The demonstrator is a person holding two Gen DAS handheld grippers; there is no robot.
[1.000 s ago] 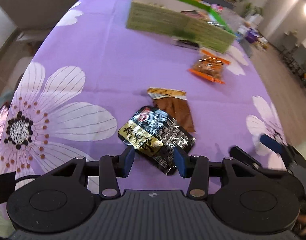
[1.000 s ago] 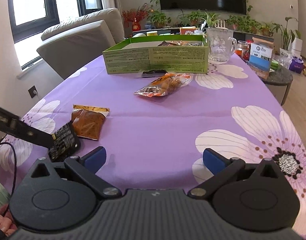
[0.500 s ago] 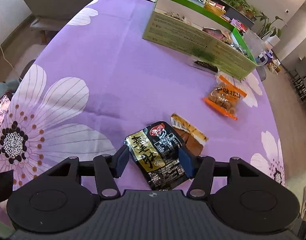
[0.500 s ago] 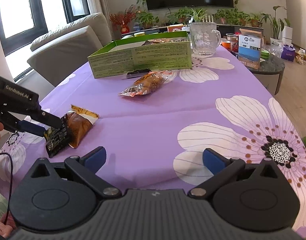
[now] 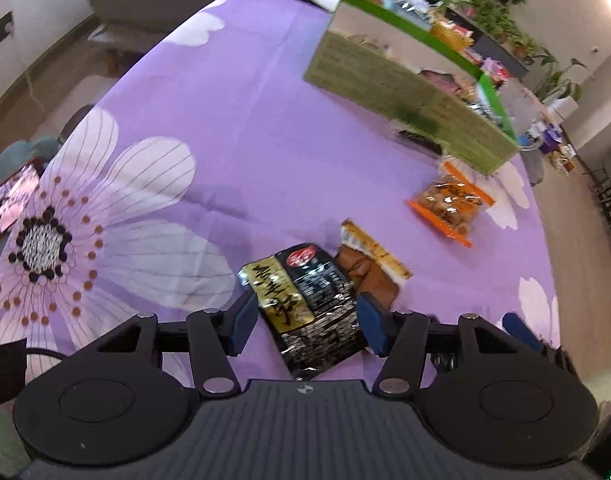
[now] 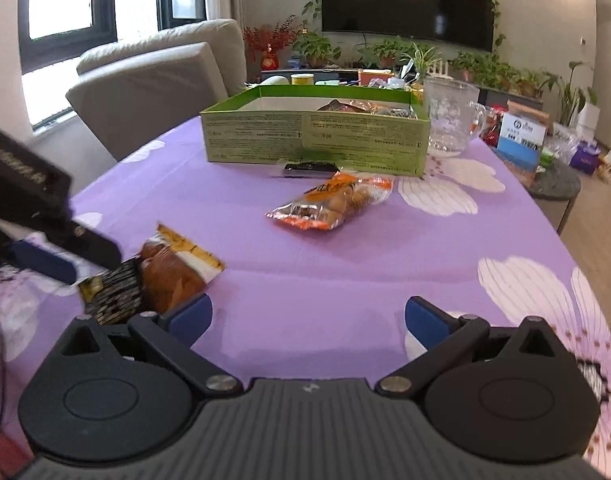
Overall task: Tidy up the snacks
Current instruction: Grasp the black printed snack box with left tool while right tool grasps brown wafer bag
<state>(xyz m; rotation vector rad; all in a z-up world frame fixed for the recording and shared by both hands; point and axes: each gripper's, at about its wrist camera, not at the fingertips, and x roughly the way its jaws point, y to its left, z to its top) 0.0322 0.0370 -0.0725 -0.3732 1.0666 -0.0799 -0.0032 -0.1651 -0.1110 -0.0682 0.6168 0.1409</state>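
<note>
My left gripper (image 5: 305,326) is shut on a black and gold snack packet (image 5: 305,300) and holds it above the purple flowered tablecloth (image 5: 233,152). A brown snack packet (image 5: 369,268) lies just beyond it. An orange snack bag (image 5: 449,204) lies farther right, near the green cardboard box (image 5: 405,96) that holds several snacks. My right gripper (image 6: 307,320) is open and empty, low over the cloth. In its view the brown packet (image 6: 173,268) and the black packet (image 6: 113,296) are at the left under the left gripper, the orange bag (image 6: 333,204) is in the middle, and the green box (image 6: 313,140) is behind.
A small dark packet (image 6: 309,167) lies against the box front. A glass mug (image 6: 451,120) stands right of the box. A beige chair (image 6: 153,92) stands at the far left side. A round side table (image 6: 557,180) with boxes is off the right edge.
My left gripper has closed on the black packet, lifted it off the cloth and tilted forward. My right gripper has shifted left, closer to the brown packet.
</note>
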